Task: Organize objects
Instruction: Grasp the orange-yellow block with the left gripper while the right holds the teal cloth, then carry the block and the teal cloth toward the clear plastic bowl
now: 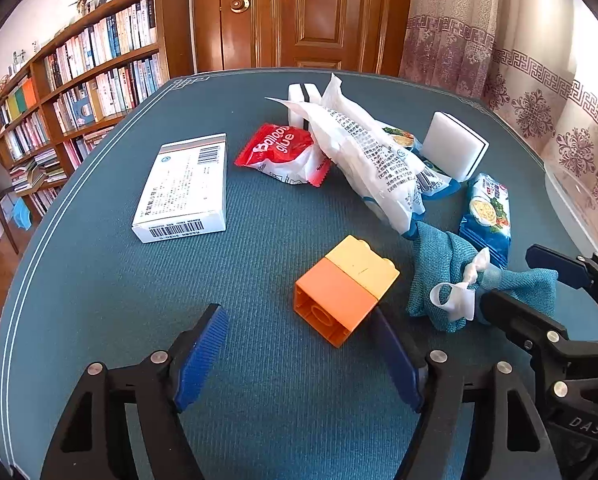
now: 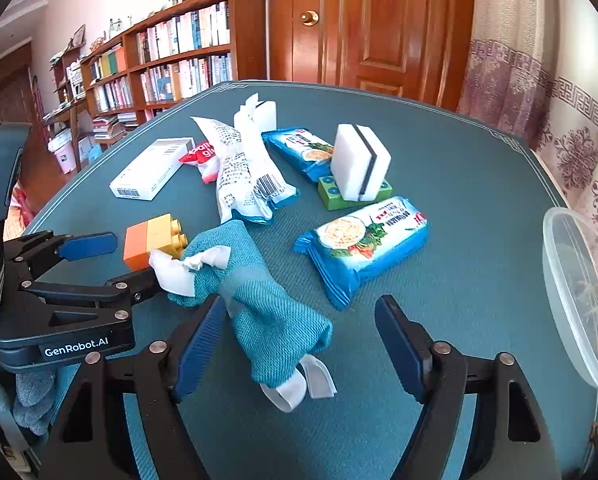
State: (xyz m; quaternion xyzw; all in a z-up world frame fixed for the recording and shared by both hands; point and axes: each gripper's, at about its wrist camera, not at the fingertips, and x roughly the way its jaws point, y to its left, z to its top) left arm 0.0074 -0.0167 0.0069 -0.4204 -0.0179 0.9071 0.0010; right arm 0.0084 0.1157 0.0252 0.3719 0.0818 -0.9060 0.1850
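An orange-and-yellow toy brick (image 1: 345, 284) lies on its side on the teal table mat (image 1: 259, 360), just ahead of my left gripper (image 1: 299, 320). That gripper is open, and its right fingertip is beside the brick's near corner. A teal cloth pouch (image 2: 267, 312) with a white ribbon lies between the jaws of my right gripper (image 2: 299, 308), close to the left finger. The right pad is well apart from it, so this gripper is open. The left wrist view shows the pouch (image 1: 443, 276) to the right of the brick. In the right wrist view the brick (image 2: 151, 240) is beside the left gripper (image 2: 115, 264).
A white box (image 1: 183, 188), a red glue packet (image 1: 283, 152), a white plastic packet (image 1: 363, 152), two white sponges (image 2: 359, 164), blue noodle packs (image 2: 363, 240) and a green brick (image 2: 331, 196) crowd the mat's middle. A clear plastic container (image 2: 579, 292) stands at the right edge.
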